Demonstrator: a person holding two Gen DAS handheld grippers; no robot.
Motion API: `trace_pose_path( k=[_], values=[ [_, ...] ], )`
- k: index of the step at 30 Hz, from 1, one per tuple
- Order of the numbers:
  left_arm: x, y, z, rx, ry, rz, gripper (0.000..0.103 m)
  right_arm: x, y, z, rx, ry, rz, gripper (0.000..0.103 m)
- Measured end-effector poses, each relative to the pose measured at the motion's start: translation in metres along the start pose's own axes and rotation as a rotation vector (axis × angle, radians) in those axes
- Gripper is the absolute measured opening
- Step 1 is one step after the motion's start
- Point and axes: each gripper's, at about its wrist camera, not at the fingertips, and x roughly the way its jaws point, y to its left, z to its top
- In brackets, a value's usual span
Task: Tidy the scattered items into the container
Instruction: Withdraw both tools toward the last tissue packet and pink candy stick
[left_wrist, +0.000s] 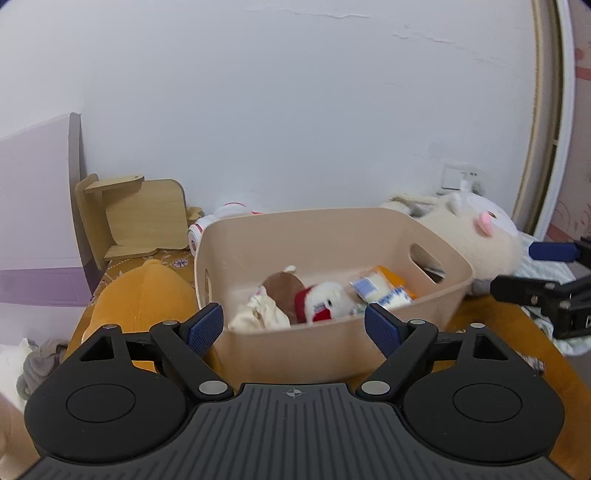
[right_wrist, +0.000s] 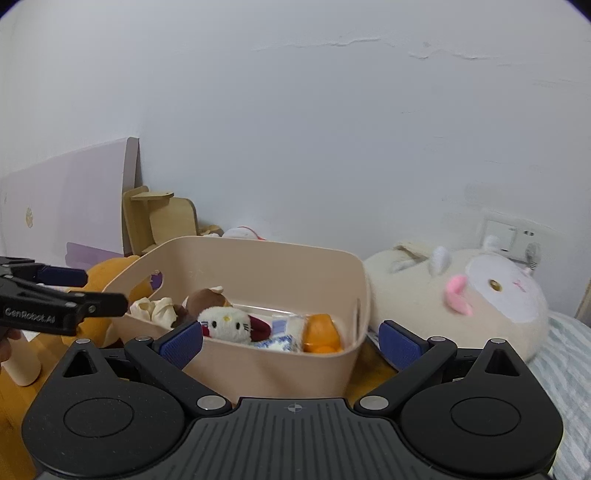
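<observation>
A beige plastic bin (left_wrist: 314, 347) stands on the wooden table and shows in both views (right_wrist: 280, 266). Inside lie a white cat plush (right_wrist: 227, 325), a brown plush (left_wrist: 282, 288), a cream cloth item (left_wrist: 258, 315), an orange item (right_wrist: 321, 330) and a blue-white packet (left_wrist: 384, 291). My left gripper (left_wrist: 293, 326) is open and empty, just in front of the bin's near wall. My right gripper (right_wrist: 291, 341) is open and empty, in front of the bin. Each gripper shows at the edge of the other's view.
A big cream plush (right_wrist: 458, 299) lies right of the bin on a striped blanket (right_wrist: 561, 369). An orange plush (left_wrist: 144, 295) lies left of it. A wooden stand (left_wrist: 140, 218) and white headphones (left_wrist: 207, 225) stand by the wall.
</observation>
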Motion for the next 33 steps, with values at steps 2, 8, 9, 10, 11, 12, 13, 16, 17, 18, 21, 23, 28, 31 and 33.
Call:
trace_pose_path(
  k=[2,8,9,10,11,12,13,16,17,18,21,23,28,31,33],
  values=[
    [-0.008,-0.002,-0.007,0.007,-0.006,-0.008,0.085,-0.011,-0.003,-0.006,-0.020,-0.009,-0.016,0.103],
    [-0.025,-0.009,-0.035,0.044,0.008,-0.021,0.085,-0.041,-0.011,-0.029,-0.070,-0.017,-0.049,0.103],
    [-0.027,-0.010,-0.040,0.046,0.019,-0.024,0.085,-0.046,-0.012,-0.032,-0.062,-0.020,-0.051,0.103],
    [-0.029,-0.011,-0.045,0.043,0.026,-0.028,0.085,-0.051,-0.013,-0.036,-0.052,-0.024,-0.052,0.103],
    [-0.031,-0.011,-0.049,0.037,0.032,-0.032,0.085,-0.055,-0.013,-0.039,-0.042,-0.026,-0.052,0.103],
    [-0.033,-0.011,-0.054,0.029,0.037,-0.037,0.085,-0.059,-0.015,-0.042,-0.032,-0.028,-0.050,0.103],
    [-0.035,-0.011,-0.059,0.024,0.043,-0.043,0.085,-0.064,-0.015,-0.044,-0.025,-0.033,-0.050,0.103],
    [-0.038,-0.013,-0.075,0.036,0.070,-0.045,0.085,-0.077,-0.014,-0.055,-0.042,-0.038,-0.069,0.103],
    [-0.038,-0.014,-0.080,0.040,0.079,-0.042,0.085,-0.081,-0.014,-0.059,-0.052,-0.036,-0.075,0.103],
    [-0.038,-0.014,-0.085,0.042,0.090,-0.039,0.085,-0.085,-0.014,-0.064,-0.058,-0.033,-0.079,0.103],
    [-0.035,-0.016,-0.097,0.040,0.125,-0.036,0.085,-0.094,-0.015,-0.076,-0.061,-0.018,-0.086,0.103],
    [-0.034,-0.017,-0.103,0.037,0.139,-0.035,0.085,-0.098,-0.018,-0.085,-0.058,-0.007,-0.098,0.103],
    [-0.032,-0.021,-0.110,0.024,0.160,-0.043,0.085,-0.101,-0.030,-0.102,-0.045,0.048,-0.111,0.103],
    [-0.032,-0.024,-0.114,0.032,0.176,-0.049,0.085,-0.105,-0.037,-0.111,-0.032,0.074,-0.119,0.103],
    [-0.031,-0.027,-0.116,0.042,0.183,-0.052,0.085,-0.107,-0.043,-0.117,-0.019,0.088,-0.124,0.103]
  ],
)
